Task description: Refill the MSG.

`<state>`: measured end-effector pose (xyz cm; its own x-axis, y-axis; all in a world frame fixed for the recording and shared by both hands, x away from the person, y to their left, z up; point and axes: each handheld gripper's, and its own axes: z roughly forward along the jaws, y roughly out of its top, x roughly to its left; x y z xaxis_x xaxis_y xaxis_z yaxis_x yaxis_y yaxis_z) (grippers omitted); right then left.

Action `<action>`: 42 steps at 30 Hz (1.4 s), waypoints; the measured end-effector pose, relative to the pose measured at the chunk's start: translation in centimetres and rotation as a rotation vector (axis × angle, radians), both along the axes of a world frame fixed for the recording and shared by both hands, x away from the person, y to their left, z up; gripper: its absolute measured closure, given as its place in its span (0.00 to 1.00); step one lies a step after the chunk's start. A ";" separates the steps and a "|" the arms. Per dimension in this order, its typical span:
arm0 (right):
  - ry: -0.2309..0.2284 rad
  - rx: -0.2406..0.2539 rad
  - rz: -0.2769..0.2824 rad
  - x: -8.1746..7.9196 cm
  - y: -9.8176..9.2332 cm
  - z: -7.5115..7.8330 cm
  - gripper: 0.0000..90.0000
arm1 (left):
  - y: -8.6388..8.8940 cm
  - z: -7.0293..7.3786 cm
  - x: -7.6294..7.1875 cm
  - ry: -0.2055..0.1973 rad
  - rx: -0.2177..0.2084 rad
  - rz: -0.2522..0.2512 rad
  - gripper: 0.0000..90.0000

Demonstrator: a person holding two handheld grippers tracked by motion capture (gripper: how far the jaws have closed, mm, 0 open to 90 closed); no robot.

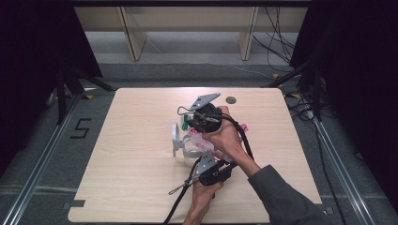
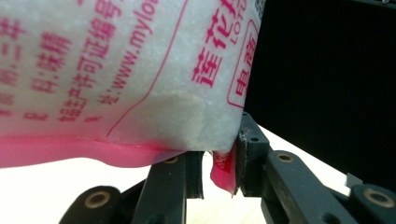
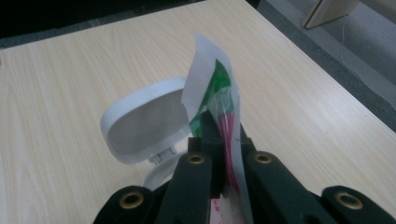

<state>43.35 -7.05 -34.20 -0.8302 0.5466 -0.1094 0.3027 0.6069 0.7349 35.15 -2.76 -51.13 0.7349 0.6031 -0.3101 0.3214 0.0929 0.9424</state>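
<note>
Black jaws at the bottom of the left gripper view show my left gripper [image 2: 219,170] nipping the pink sealed edge of the bag [image 2: 121,70] of white grains, which fills the upper left of that frame. My right gripper [image 3: 223,140] is clamped tight on the bag's other end at lower centre of its own view. Behind it, left of centre, the white container [image 3: 140,123] stands with its lid tipped open on the table [image 1: 131,187].

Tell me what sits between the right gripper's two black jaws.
The clear plastic bag's top edge, pinched between the right gripper's jaws, in the right gripper view.
</note>
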 end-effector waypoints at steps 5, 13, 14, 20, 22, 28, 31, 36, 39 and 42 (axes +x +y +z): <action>0.011 0.012 -0.004 0.0 -0.1 0.1 1.00 | 0.0 0.0 0.0 0.002 -0.006 0.001 0.84; 0.010 -0.004 0.003 0.0 0.2 0.0 1.00 | 0.0 0.0 0.0 -0.002 -0.007 0.005 0.83; 0.002 -0.005 -0.004 0.0 0.2 0.0 1.00 | 0.0 0.0 0.0 -0.005 -0.012 0.005 0.84; -0.017 -0.004 0.020 0.1 0.2 -0.1 1.00 | -0.2 -0.1 0.2 -0.017 -0.038 0.000 0.84; 0.007 0.013 -0.008 0.0 0.2 0.0 1.00 | 0.0 0.1 0.0 -0.002 -0.015 0.010 0.84; -0.001 0.016 0.001 0.1 0.2 0.0 1.00 | 0.0 0.1 0.0 -0.001 -0.017 0.008 0.84; 0.010 -0.001 0.000 0.0 0.4 -0.3 1.00 | -0.1 0.0 0.1 0.001 -0.018 0.007 0.84; 0.003 0.005 0.007 0.1 0.2 -0.1 1.00 | -0.1 0.0 0.0 0.003 -0.015 0.006 0.84; 0.002 -0.005 0.003 0.0 0.2 0.0 1.00 | 0.0 0.1 0.0 -0.005 -0.003 0.004 0.84; 0.005 0.013 -0.002 0.1 0.0 -0.1 1.00 | -0.1 0.0 0.1 0.001 -0.018 0.001 0.84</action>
<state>43.47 -7.01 -34.34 -0.8298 0.5493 -0.0981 0.3074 0.5968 0.7411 35.22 -2.89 -51.14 0.7342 0.5979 -0.3217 0.3226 0.1097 0.9402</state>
